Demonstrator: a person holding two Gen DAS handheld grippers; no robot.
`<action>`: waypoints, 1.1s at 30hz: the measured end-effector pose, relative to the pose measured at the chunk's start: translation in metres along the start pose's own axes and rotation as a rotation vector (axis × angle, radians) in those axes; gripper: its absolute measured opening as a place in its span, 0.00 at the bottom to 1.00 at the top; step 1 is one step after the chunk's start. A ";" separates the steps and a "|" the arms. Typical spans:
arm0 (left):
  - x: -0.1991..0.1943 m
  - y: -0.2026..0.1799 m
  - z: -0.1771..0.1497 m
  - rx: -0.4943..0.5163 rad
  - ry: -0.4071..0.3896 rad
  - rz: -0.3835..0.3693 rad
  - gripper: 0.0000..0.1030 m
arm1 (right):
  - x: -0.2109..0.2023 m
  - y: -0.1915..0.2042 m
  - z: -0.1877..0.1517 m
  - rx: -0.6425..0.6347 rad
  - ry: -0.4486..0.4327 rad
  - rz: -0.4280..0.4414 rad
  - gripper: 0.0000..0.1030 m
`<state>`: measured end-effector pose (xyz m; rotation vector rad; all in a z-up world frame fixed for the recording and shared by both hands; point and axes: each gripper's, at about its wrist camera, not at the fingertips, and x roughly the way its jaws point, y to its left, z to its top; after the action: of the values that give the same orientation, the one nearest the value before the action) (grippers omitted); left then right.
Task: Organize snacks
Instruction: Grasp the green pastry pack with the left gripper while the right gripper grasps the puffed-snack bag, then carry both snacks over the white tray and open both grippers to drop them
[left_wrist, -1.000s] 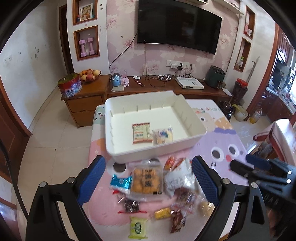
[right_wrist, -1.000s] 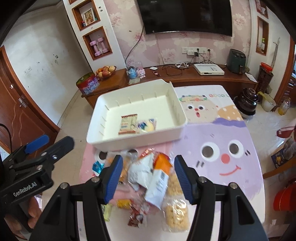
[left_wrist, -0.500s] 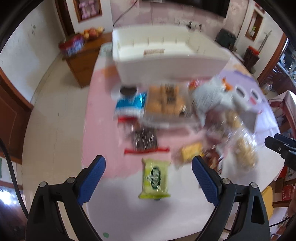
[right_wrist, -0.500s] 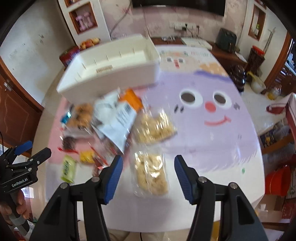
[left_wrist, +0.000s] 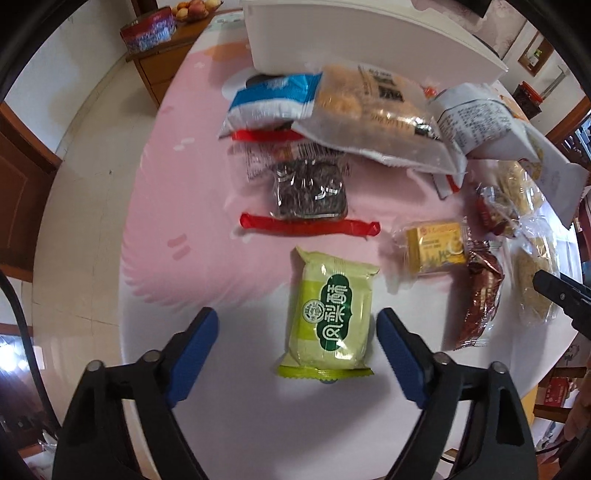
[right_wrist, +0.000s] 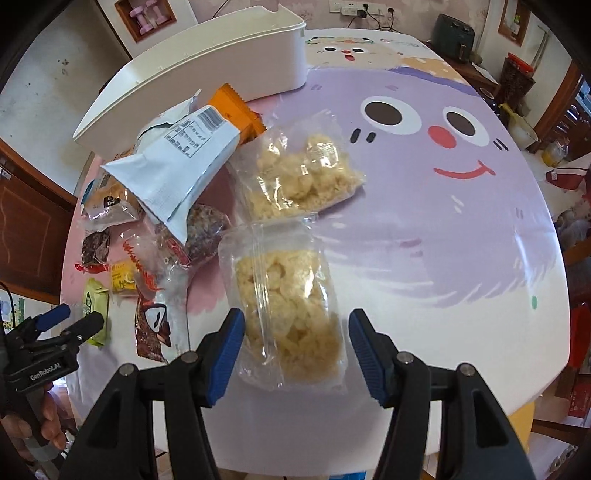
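My left gripper (left_wrist: 297, 325) is open, its blue pads either side of a green snack packet (left_wrist: 330, 315) lying flat on the table. My right gripper (right_wrist: 295, 332) is open around a clear bag of pale crisps (right_wrist: 286, 310). A second clear crisp bag (right_wrist: 299, 173) lies beyond it. The white bin (right_wrist: 207, 70) stands at the back of the table; it also shows in the left wrist view (left_wrist: 369, 40). A pile of packets lies in front of the bin: a dark seed pack (left_wrist: 310, 188), a yellow packet (left_wrist: 434, 245), a blue-white pack (left_wrist: 273, 98).
The left gripper shows at the lower left of the right wrist view (right_wrist: 55, 328). A white bag with a label (right_wrist: 177, 166) leans on the pile. The table edge (right_wrist: 517, 387) is close on the near side. A wooden cabinet (left_wrist: 162, 55) stands behind.
Both grippers have dropped from high above the table down to the snacks. The left now frames the green packet, the right the near crisp bag. Both stayed open.
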<state>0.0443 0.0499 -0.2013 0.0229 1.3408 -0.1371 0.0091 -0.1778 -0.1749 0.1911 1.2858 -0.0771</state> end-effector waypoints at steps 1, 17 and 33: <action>-0.001 0.000 0.000 0.001 -0.010 0.001 0.78 | 0.001 0.000 0.001 -0.003 0.003 0.001 0.61; -0.010 -0.002 0.002 0.007 0.003 -0.007 0.34 | 0.008 0.008 0.001 -0.009 0.005 -0.014 0.52; -0.102 -0.015 0.037 0.066 -0.116 -0.077 0.34 | -0.109 0.018 0.014 -0.025 -0.139 0.035 0.52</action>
<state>0.0558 0.0398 -0.0924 0.0191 1.2215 -0.2446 -0.0056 -0.1675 -0.0651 0.1836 1.1438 -0.0435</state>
